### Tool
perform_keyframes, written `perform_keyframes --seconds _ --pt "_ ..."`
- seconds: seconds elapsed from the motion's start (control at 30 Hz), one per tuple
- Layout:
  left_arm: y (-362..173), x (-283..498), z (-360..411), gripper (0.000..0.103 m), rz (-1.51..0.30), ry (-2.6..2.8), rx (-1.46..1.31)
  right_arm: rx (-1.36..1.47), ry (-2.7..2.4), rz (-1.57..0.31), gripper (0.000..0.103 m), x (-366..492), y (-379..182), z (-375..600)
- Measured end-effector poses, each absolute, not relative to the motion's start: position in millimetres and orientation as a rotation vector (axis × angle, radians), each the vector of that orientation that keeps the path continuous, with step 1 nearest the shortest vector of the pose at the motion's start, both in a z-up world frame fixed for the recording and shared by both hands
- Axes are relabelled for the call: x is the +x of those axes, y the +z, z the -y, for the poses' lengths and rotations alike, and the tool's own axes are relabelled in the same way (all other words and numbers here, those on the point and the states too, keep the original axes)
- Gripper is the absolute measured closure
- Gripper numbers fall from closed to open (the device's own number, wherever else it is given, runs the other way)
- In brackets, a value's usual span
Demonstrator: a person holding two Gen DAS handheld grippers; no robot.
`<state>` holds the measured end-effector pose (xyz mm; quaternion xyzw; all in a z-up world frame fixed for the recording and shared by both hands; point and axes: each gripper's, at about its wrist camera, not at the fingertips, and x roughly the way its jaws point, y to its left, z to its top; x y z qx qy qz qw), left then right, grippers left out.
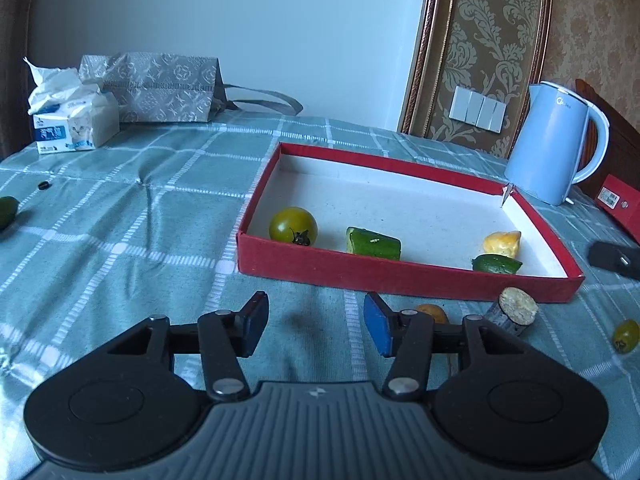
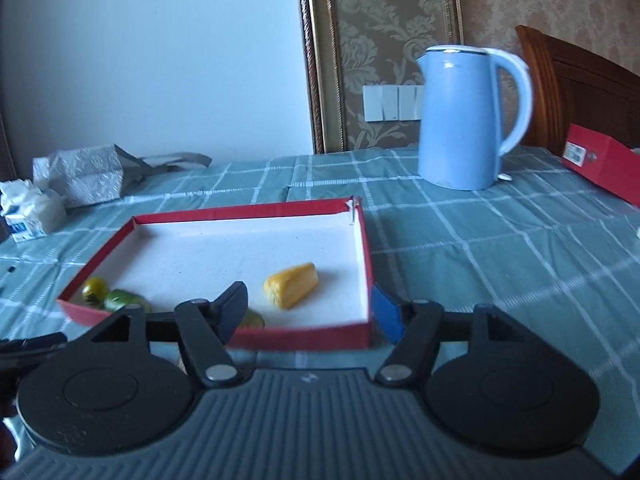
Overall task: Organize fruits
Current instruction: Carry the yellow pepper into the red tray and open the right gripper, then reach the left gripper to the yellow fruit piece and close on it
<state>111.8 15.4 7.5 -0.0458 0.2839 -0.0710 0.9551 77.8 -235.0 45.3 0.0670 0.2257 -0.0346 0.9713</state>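
Note:
A shallow red box (image 1: 400, 270) with a white floor lies on the checked cloth. In it are a green tomato (image 1: 293, 225), a cucumber chunk (image 1: 373, 243), a yellow piece (image 1: 502, 242) and a smaller cucumber piece (image 1: 496, 264). My left gripper (image 1: 316, 326) is open and empty, just in front of the box's near wall. On the cloth by its right finger lie an orange-yellow fruit (image 1: 434, 312), a dark cylinder with a tan top (image 1: 514, 314) and a small green tomato (image 1: 626, 335). My right gripper (image 2: 310, 312) is open and empty over the box's (image 2: 304, 338) near right corner, close to the yellow piece (image 2: 291, 290).
A blue kettle (image 1: 554, 144) stands behind the box's right corner. A tissue pack (image 1: 72, 116) and a grey patterned bag (image 1: 160, 86) sit at the far left. A green fruit (image 1: 7, 212) lies at the left edge. Another red box (image 2: 604, 162) and a dark object (image 1: 614, 258) are at right.

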Motion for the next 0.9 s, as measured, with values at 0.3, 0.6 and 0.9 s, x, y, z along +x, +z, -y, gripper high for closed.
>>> perform_keyframes --seconds 0.3,0.6,0.9 --pt "8 79 -18 0.051 -0.582 -0.159 -0.084 0.107 -0.142 -0.415 0.031 -8 19 243" --pt "15 59 -5 0.051 -0.575 -0.201 -0.053 0.124 -0.144 -0.429 0.030 -27 -2 243" --pt "19 45 8 0.051 -0.561 -0.262 -0.024 0.132 -0.135 -0.438 0.027 -30 -9 242"
